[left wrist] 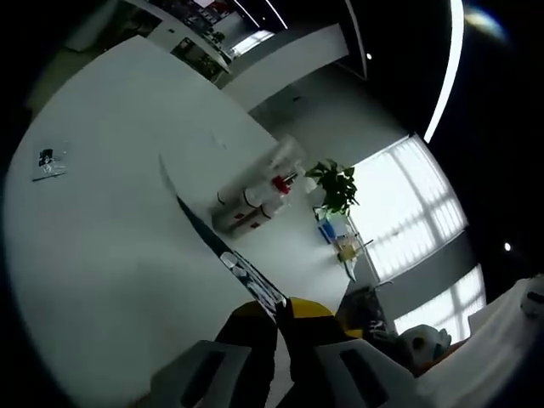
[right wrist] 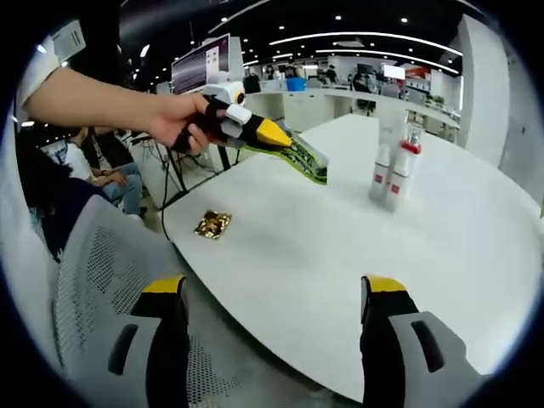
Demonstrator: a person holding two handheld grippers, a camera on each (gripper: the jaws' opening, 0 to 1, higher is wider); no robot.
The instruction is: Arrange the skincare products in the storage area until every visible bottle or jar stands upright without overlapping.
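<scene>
My left gripper (left wrist: 282, 308) is shut on a thin green printed sachet (left wrist: 223, 248), seen edge-on and reaching out over the white table (left wrist: 127, 255). In the right gripper view a hand holds that left gripper (right wrist: 274, 134) above the table's near-left edge, with the sachet (right wrist: 299, 158) sticking out toward the bottles. A tight cluster of white skincare bottles (right wrist: 393, 170) with red labels, one red-capped, stands upright mid-table; it is also the bottle cluster (left wrist: 255, 204). My right gripper (right wrist: 274, 289) is open and holds nothing, low at the table's near edge.
A small gold foil packet (right wrist: 212, 224) lies near the table's left edge. A grey mesh chair (right wrist: 85, 280) is below left. A potted plant (left wrist: 336, 187) stands beyond the bottles. A small packet (left wrist: 49, 163) lies far off on the table. People sit behind.
</scene>
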